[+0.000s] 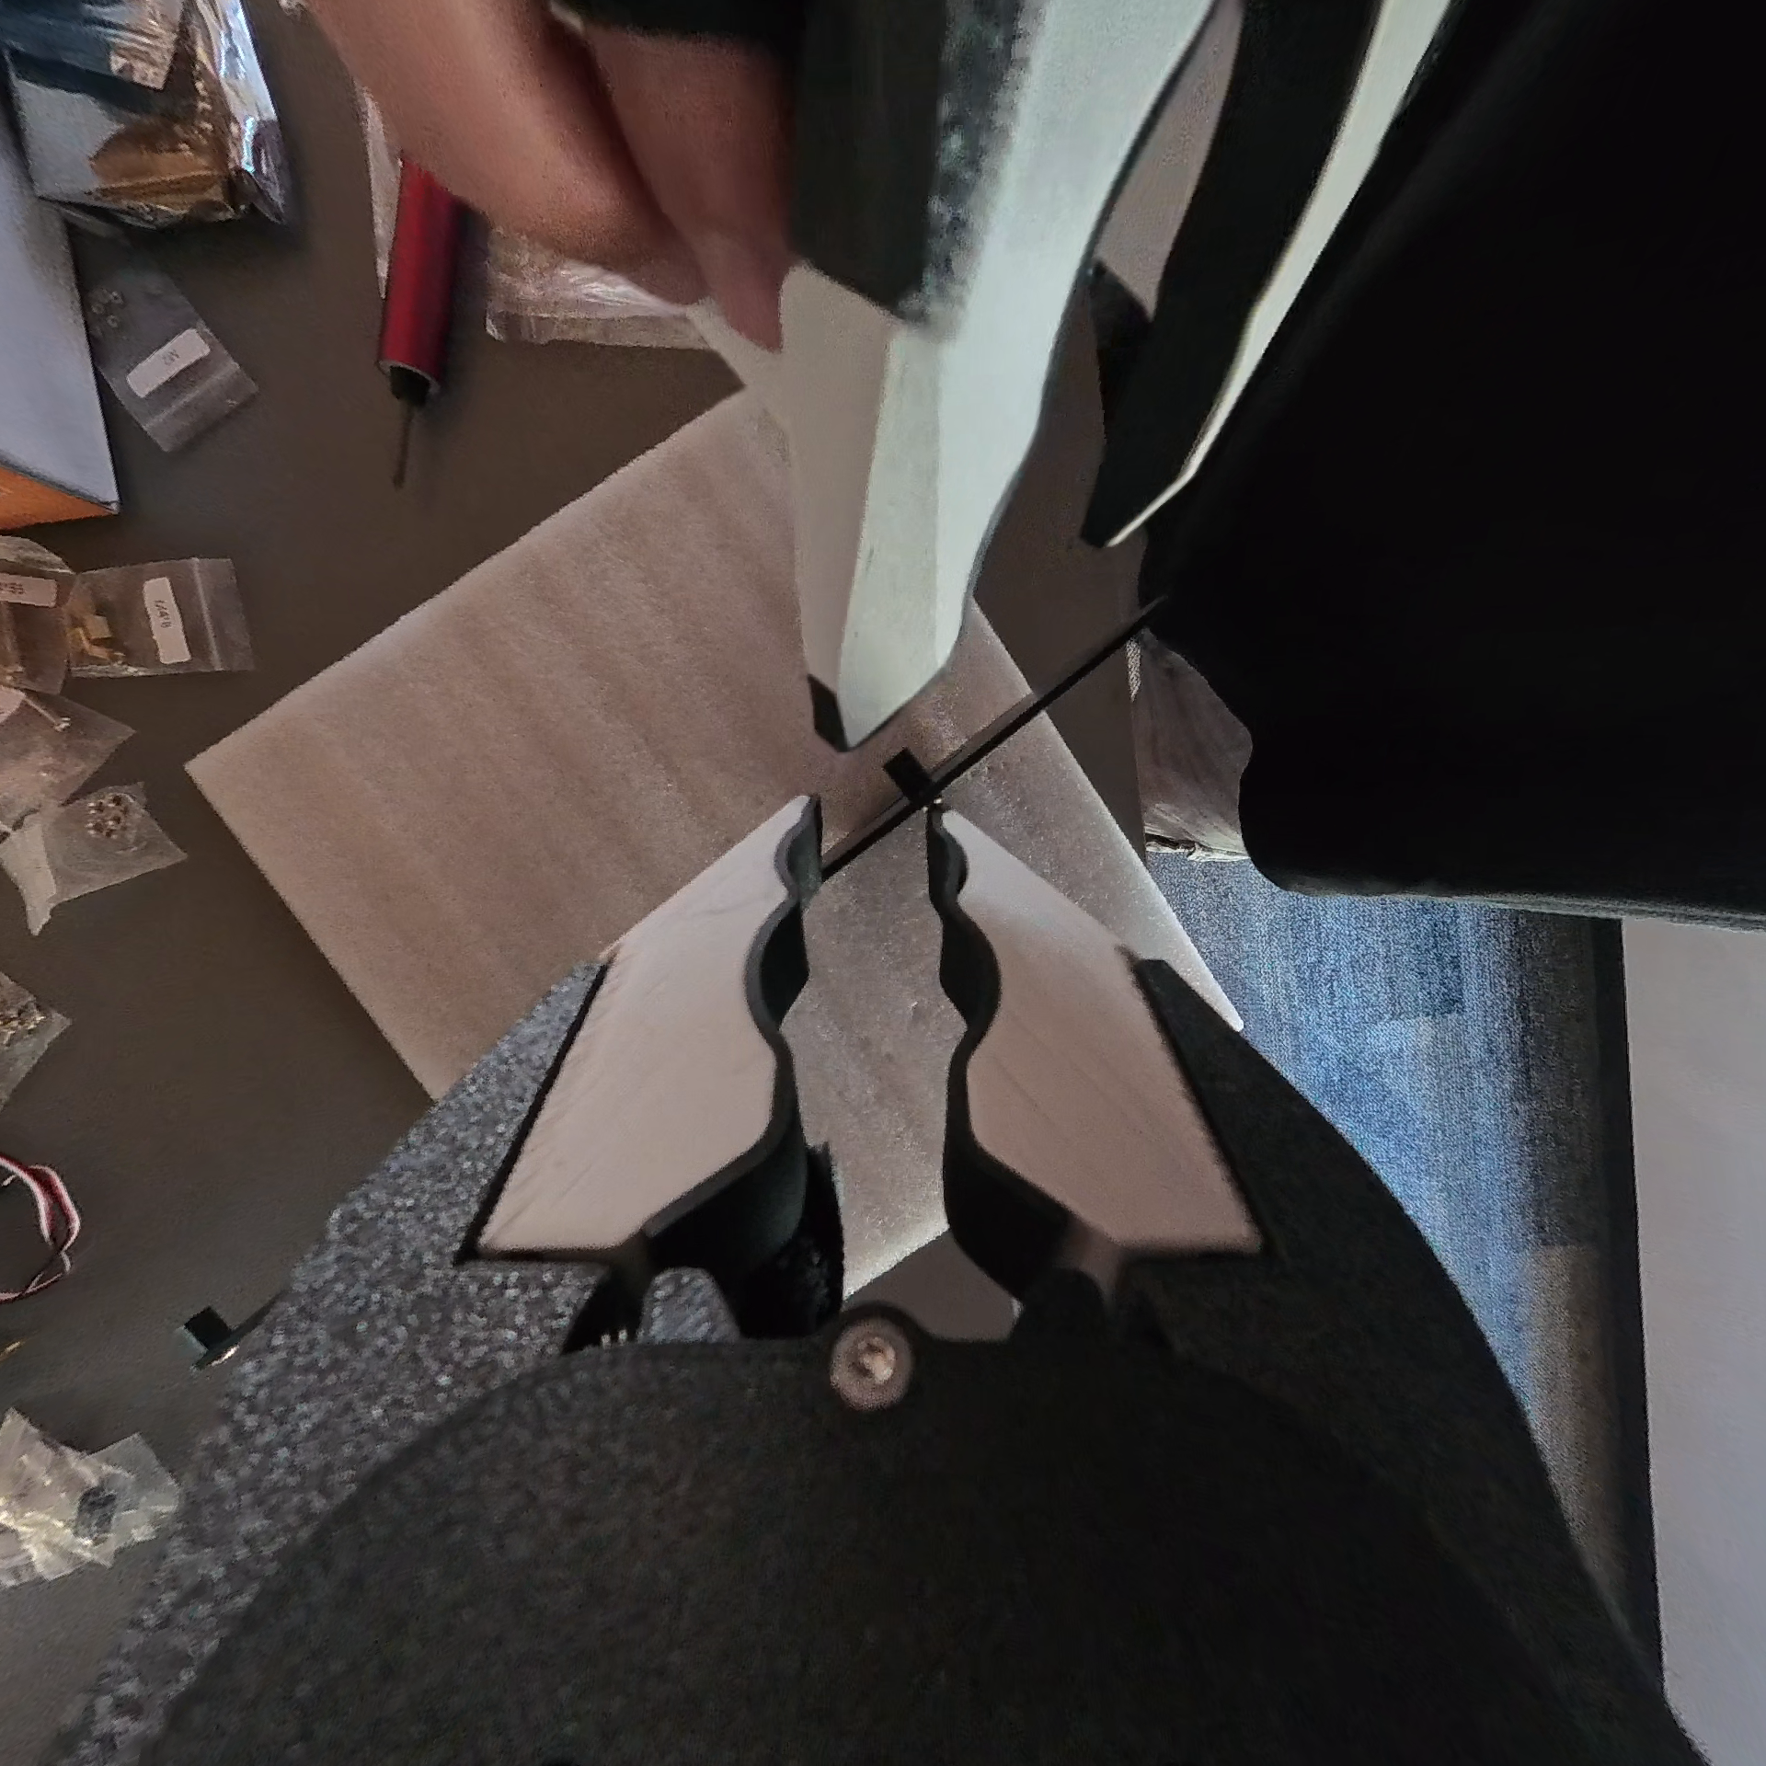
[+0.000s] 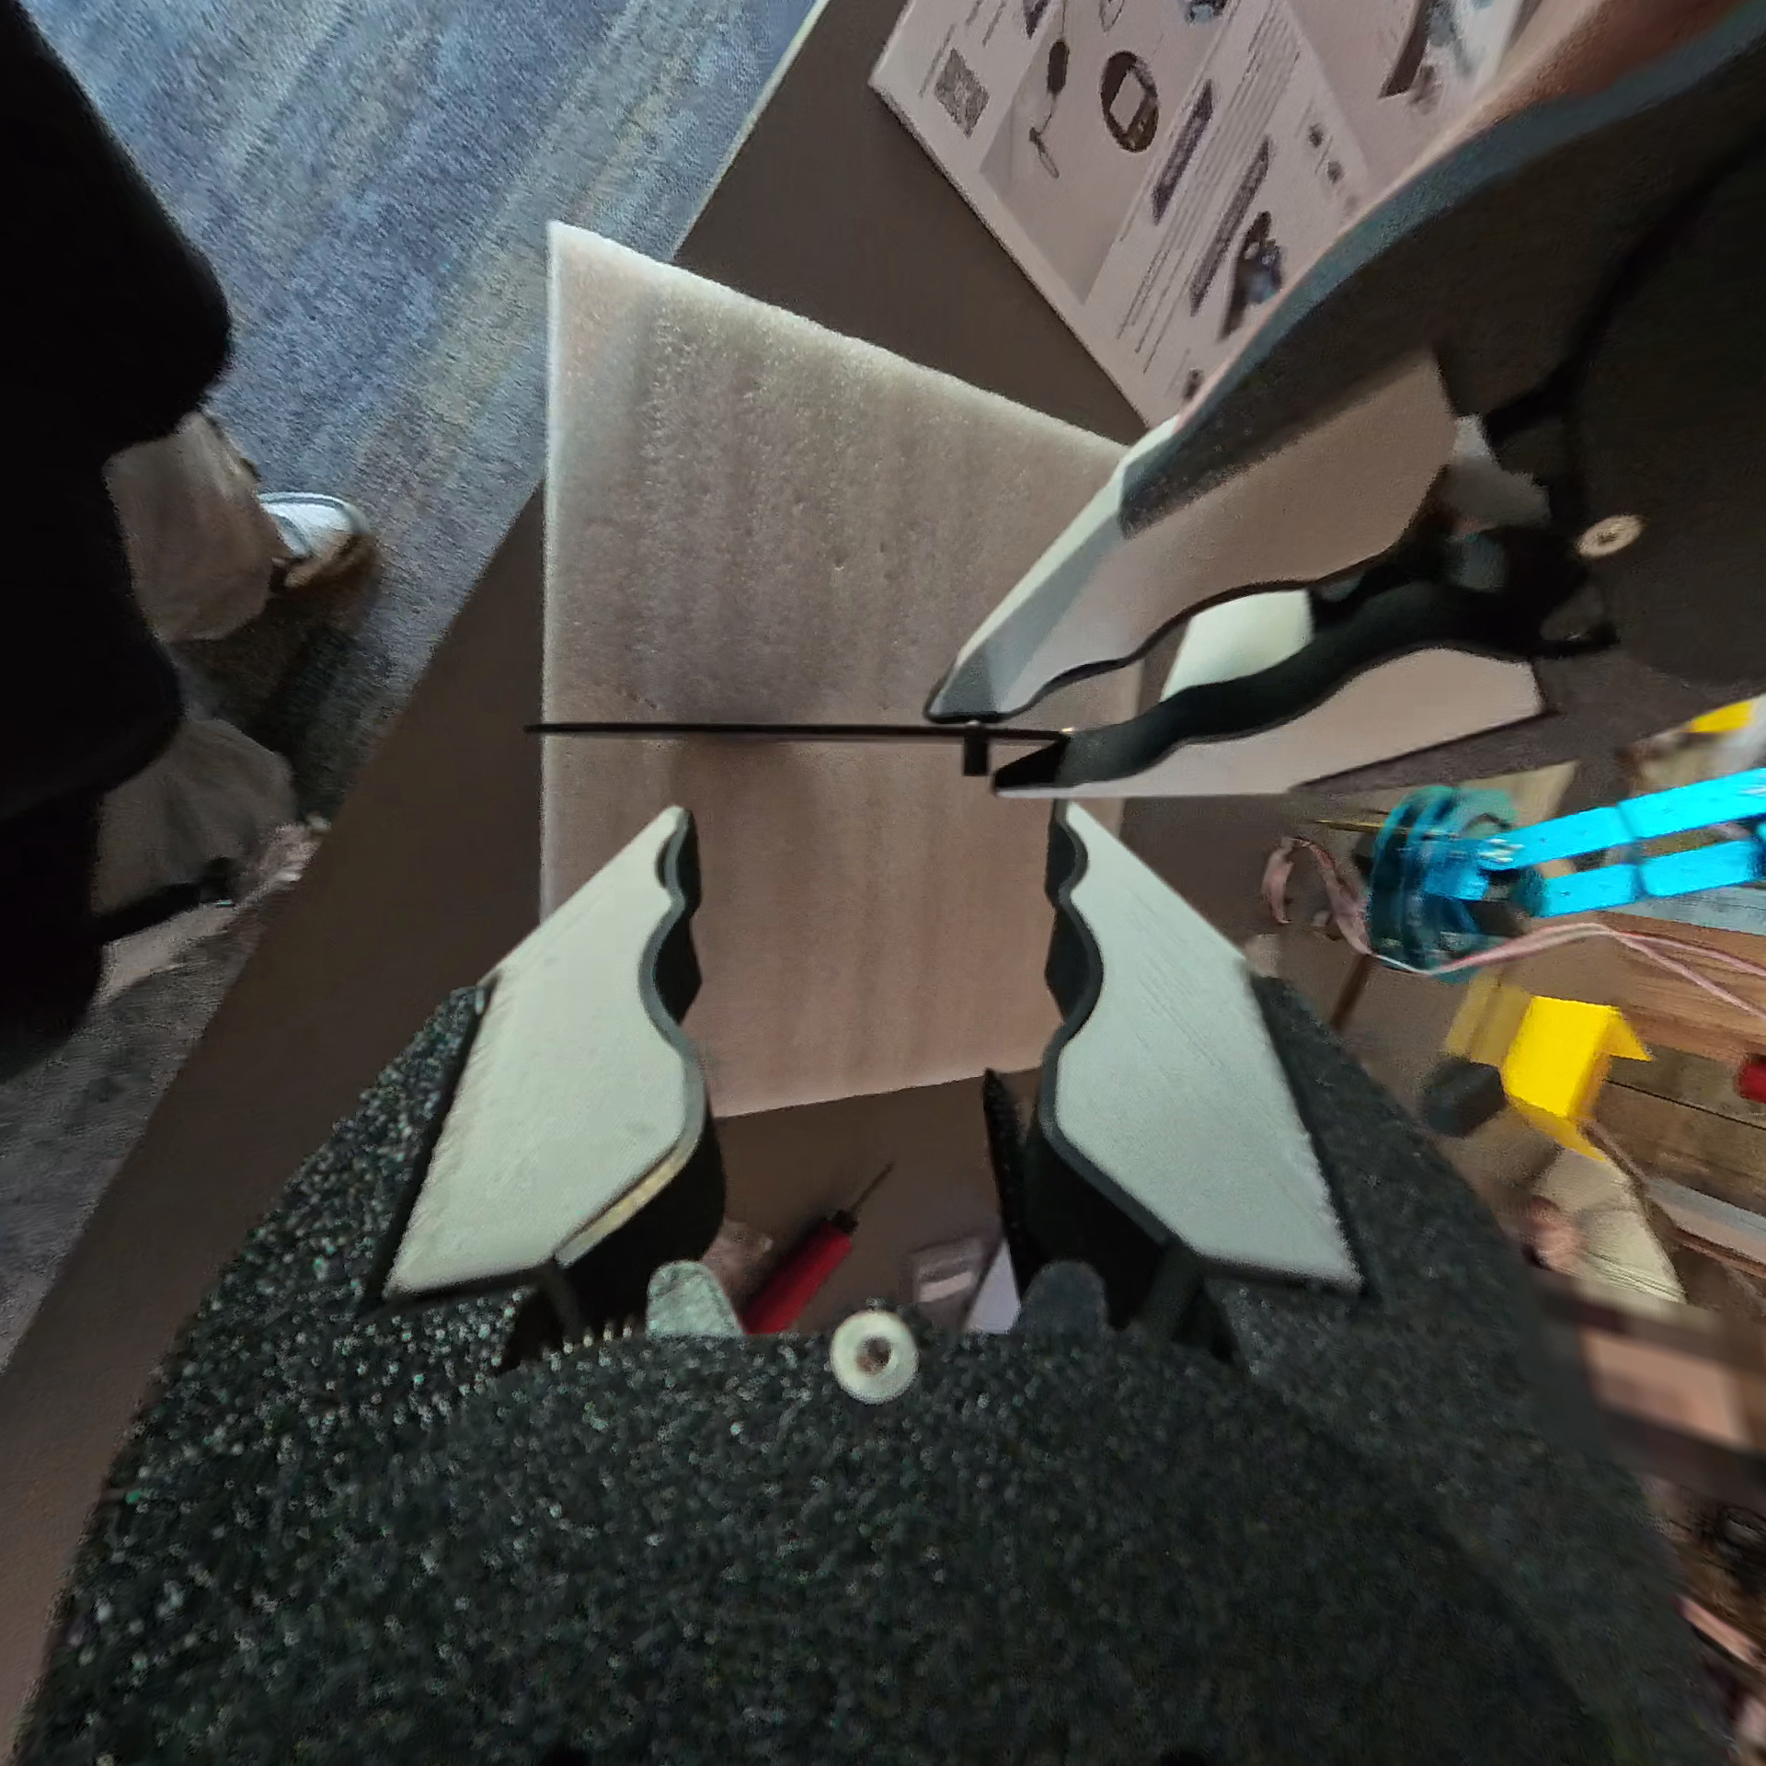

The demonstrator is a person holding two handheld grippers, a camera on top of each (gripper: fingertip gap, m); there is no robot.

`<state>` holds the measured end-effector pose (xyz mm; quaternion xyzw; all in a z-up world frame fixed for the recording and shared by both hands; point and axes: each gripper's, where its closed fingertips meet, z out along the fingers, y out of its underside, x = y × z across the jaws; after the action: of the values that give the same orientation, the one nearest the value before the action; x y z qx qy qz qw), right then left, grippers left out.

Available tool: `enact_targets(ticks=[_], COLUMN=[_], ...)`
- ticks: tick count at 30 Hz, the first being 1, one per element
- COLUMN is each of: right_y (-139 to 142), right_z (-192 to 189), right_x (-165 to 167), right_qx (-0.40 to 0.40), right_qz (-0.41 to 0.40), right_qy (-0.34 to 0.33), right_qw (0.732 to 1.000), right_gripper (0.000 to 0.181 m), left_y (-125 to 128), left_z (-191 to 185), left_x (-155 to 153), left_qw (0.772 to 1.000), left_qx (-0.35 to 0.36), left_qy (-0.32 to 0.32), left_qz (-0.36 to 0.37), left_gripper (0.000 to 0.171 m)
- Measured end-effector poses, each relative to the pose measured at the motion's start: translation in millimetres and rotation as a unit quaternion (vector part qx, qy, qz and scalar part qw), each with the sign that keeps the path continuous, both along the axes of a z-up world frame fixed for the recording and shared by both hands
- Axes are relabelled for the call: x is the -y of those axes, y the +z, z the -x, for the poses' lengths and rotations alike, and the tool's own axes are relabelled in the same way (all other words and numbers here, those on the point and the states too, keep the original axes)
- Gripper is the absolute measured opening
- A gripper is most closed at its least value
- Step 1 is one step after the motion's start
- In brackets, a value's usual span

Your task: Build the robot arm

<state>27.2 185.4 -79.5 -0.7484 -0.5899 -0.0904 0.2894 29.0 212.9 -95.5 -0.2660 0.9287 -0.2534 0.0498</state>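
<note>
Left claw (image 1: pixel 874 822) is seen half closed, a thin black cable tie (image 1: pixel 994 741) pinched at its tips above the white foam sheet (image 1: pixel 535 745) on the table (image 1: pixel 287 1003); the right claw (image 2: pixel 870 831) is held spread wide just beside the tie's head; a red screwdriver (image 1: pixel 418 277) lies well apart.

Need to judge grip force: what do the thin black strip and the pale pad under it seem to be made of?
The black strip looks like a thin plastic cable tie: matte, with a small square head, held at the left gripper tips. The pale pad looks like soft foam, with an open-pored, faintly ribbed surface. The right gripper is open below it.
</note>
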Motion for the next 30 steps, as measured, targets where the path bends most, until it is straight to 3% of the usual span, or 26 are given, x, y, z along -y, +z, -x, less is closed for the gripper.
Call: enact_targets(ticks=[4, 10, 24, 30], right_y=[-10, -26, -31, -30], right_z=[8, 8, 16, 15], right_x=[5, 0, -7, -14], right_qx=[-0.030, -0.010, -0.038, -0.012], right_qz=[0.041, 0.056, 0.083, 0.031], right_qy=[0.006, 0.000, -0.008, -0.002], right_qw=[0.999, 0.998, 0.996, 0.999], right_gripper=[0.075, 0.080, 0.076, 0.069], left_y=[0, -1, -2, -1], left_z=[0, 1, 7, 9], left_x=[0, 0, -3, -4], left_qw=[1.000, 1.000, 1.000, 1.000], left_qx=[-0.001, 0.003, 0.009, 0.014], left_qy=[-0.002, -0.006, -0.005, 0.004], left_qz=[-0.001, -0.001, -0.014, -0.009], left_gripper=[0.022, 0.021, 0.021, 0.021])
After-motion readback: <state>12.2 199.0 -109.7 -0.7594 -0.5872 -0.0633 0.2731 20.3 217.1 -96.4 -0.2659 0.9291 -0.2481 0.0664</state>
